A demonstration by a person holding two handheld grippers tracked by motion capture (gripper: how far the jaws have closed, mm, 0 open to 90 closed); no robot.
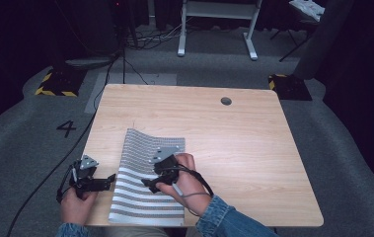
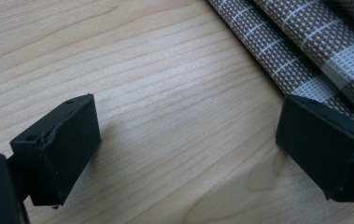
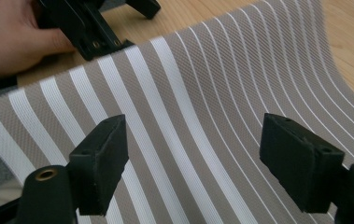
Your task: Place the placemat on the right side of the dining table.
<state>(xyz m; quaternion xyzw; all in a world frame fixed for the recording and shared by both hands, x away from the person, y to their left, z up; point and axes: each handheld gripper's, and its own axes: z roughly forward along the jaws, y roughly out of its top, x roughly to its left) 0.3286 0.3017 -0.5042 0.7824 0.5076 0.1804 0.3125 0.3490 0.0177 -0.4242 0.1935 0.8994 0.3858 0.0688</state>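
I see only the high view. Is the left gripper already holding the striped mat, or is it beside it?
Observer: Beside it. In the left gripper view, the left gripper has its jaws open over bare table, and the striped mat lies just past one jaw.
Operator: And the right gripper, is it closed on the mat?
Observer: No. In the right gripper view, the right gripper has its jaws wide apart above the mat, with nothing pinched.
Operator: Is the mat flat there?
Observer: Not fully. In that view its far part curves upward off the table.
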